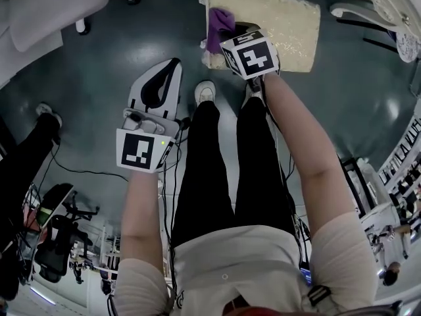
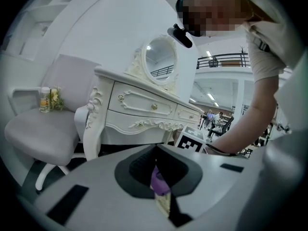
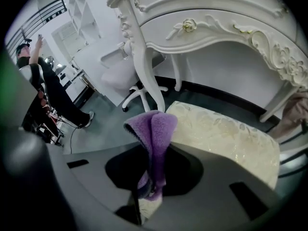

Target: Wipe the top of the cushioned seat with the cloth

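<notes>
A cream cushioned seat point(image 1: 283, 22) stands on the dark floor in front of my feet; it also shows in the right gripper view point(image 3: 226, 138). My right gripper point(image 1: 230, 37) is over the seat's near left corner, shut on a purple cloth point(image 1: 218, 25). That cloth point(image 3: 156, 134) sticks up folded from between the jaws of the right gripper point(image 3: 151, 191). My left gripper point(image 1: 175, 63) hangs over bare floor left of the seat, shut and holding nothing. Through the slit of the left gripper point(image 2: 161, 196) a bit of purple cloth point(image 2: 159, 182) is visible.
A white carved dressing table point(image 3: 216, 23) with a round mirror point(image 2: 160, 59) stands behind the seat. A grey chair point(image 1: 52, 5) is at the far left, and another person's leg point(image 1: 29, 153) and cables are on the floor to my left.
</notes>
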`<action>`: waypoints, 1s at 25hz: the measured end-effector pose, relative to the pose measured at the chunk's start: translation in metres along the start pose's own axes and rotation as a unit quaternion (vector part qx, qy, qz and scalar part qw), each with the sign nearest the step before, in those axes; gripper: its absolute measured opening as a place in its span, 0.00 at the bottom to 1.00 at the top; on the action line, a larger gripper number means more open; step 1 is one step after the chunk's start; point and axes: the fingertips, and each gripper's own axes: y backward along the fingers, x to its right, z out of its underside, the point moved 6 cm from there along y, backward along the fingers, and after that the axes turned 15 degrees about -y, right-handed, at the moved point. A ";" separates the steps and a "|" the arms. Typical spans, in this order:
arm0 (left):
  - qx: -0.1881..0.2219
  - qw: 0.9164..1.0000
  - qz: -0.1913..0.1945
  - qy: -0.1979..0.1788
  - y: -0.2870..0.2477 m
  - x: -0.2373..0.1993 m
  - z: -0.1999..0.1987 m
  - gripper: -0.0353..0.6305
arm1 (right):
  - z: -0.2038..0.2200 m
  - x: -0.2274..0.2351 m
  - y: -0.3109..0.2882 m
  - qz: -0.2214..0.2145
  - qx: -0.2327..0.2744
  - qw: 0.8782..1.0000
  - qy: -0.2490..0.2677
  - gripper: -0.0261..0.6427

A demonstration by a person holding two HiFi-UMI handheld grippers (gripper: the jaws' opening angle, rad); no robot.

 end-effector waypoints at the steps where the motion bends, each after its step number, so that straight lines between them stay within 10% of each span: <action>1: 0.001 1.000 -0.002 0.004 -0.001 0.002 -0.001 0.07 | 0.000 0.001 0.001 -0.002 -0.001 1.000 0.001 0.15; 25: -0.004 1.000 0.011 -0.020 -0.090 0.104 -0.022 0.07 | 0.025 0.138 0.052 0.020 -0.024 0.999 0.011 0.16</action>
